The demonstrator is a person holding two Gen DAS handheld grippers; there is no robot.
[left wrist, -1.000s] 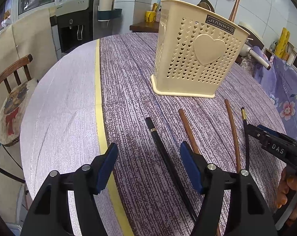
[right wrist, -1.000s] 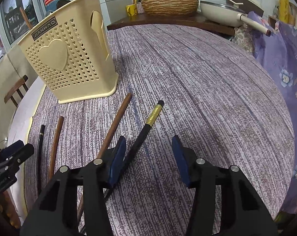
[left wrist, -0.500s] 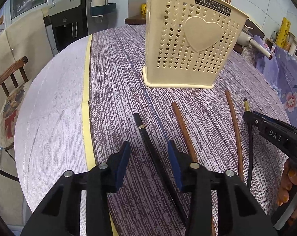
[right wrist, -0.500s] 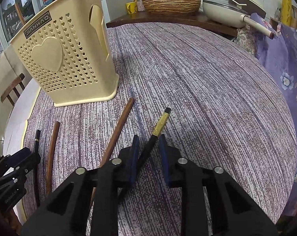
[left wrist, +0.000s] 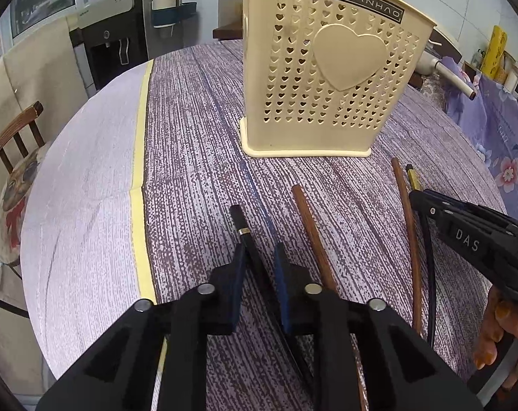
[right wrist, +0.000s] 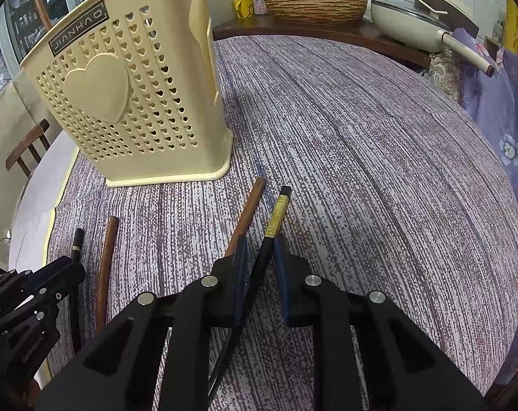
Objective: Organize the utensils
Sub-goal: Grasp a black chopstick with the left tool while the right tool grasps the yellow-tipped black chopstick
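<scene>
A cream perforated utensil basket [left wrist: 330,78] with a heart stands on the purple tablecloth; it also shows in the right wrist view [right wrist: 128,99]. Several chopsticks lie in front of it. My left gripper [left wrist: 260,257] has its blue pads closed around a black chopstick [left wrist: 240,221] with a thin gold ring. A brown chopstick [left wrist: 310,226] lies just to its right. My right gripper [right wrist: 259,250] is closed around a black chopstick with a gold band [right wrist: 276,215]. Another brown chopstick [right wrist: 248,212] lies against its left finger. A brown stick stands inside the basket.
A wooden chair [left wrist: 15,157] stands left of the round table. A yellow stripe [left wrist: 139,157] runs across the cloth. A side counter holds a woven bowl [right wrist: 313,3] and a white pan [right wrist: 409,24]. A floral purple cloth [right wrist: 498,102] lies at the right.
Both grippers moved forward and down and closed from wide open onto their black chopsticks. The basket looms nearer in both views.
</scene>
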